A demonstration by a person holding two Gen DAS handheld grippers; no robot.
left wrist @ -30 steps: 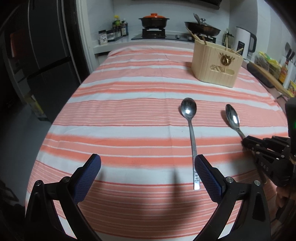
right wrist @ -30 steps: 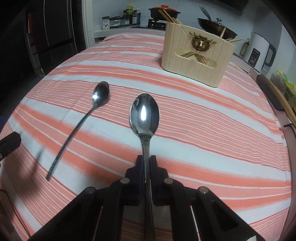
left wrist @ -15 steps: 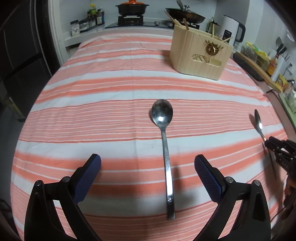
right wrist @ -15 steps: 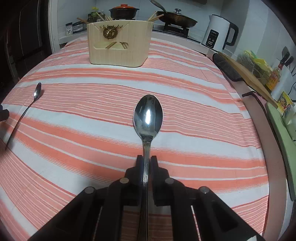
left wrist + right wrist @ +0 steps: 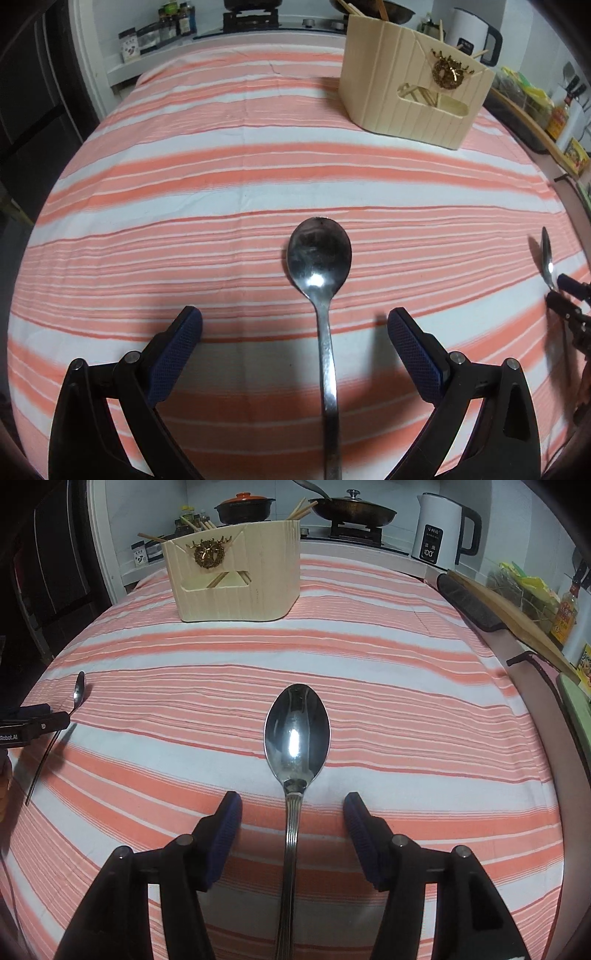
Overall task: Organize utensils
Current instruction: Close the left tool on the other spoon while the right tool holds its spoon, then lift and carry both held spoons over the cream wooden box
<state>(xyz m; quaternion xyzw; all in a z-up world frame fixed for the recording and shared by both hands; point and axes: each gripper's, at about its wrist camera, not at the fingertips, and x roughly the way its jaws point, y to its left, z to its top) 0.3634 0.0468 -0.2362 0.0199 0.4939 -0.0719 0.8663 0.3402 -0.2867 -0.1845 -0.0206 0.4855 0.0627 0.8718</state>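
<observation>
Now, status:
my right gripper (image 5: 292, 814): jaws just opened, ridged-handle spoon (image 5: 296, 734) lies loose between them
my left gripper (image 5: 294, 326): jaws wide, straddling plain spoon (image 5: 319, 254) on table (image 5: 184, 206)

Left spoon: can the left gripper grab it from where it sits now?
Probably yes. The left gripper is open, with the spoon's handle lying on the striped cloth between its fingers, and nothing blocks it. The fingers do not yet touch it.
</observation>
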